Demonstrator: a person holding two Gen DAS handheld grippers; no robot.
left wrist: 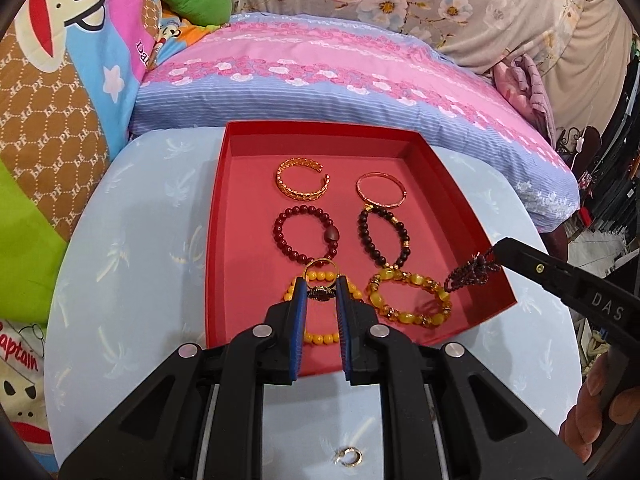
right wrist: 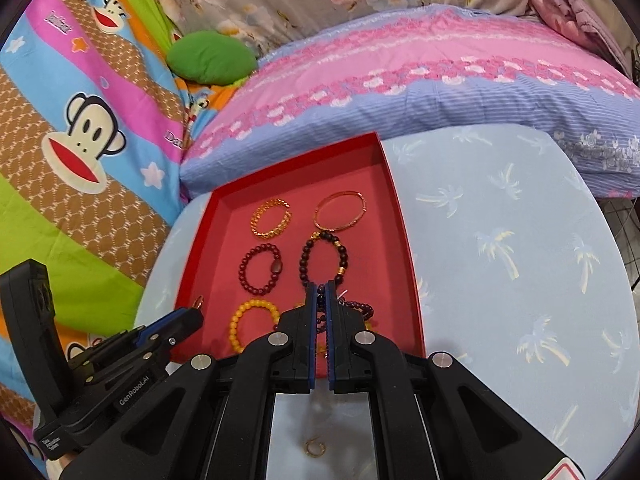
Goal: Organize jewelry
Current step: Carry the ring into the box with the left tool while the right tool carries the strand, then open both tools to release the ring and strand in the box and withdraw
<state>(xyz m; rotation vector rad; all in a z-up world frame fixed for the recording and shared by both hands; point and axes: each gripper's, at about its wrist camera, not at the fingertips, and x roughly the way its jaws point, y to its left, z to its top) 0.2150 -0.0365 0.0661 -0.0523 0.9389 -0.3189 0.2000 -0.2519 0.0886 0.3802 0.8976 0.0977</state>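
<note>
A red tray [left wrist: 320,127] on the round blue table holds several bracelets: a gold chain cuff [left wrist: 303,179], a thin gold bangle [left wrist: 381,190], a dark red bead bracelet [left wrist: 304,238], a black bead bracelet [left wrist: 384,240] and two yellow ones [left wrist: 410,298]. My left gripper [left wrist: 321,294] is shut on a gold ring with a dark stone [left wrist: 320,283] above the tray's near left. Over the tray's near right edge, my right gripper [right wrist: 321,292] is shut on a dark purple bead string [right wrist: 360,309], which hangs from its tips [left wrist: 472,276].
A small gold hoop [left wrist: 350,457] lies on the palm-print tablecloth [left wrist: 140,240] in front of the tray, also seen under the right gripper [right wrist: 315,448]. A pink and blue pillow [left wrist: 340,76] and cartoon bedding [left wrist: 60,80] border the table's far and left sides.
</note>
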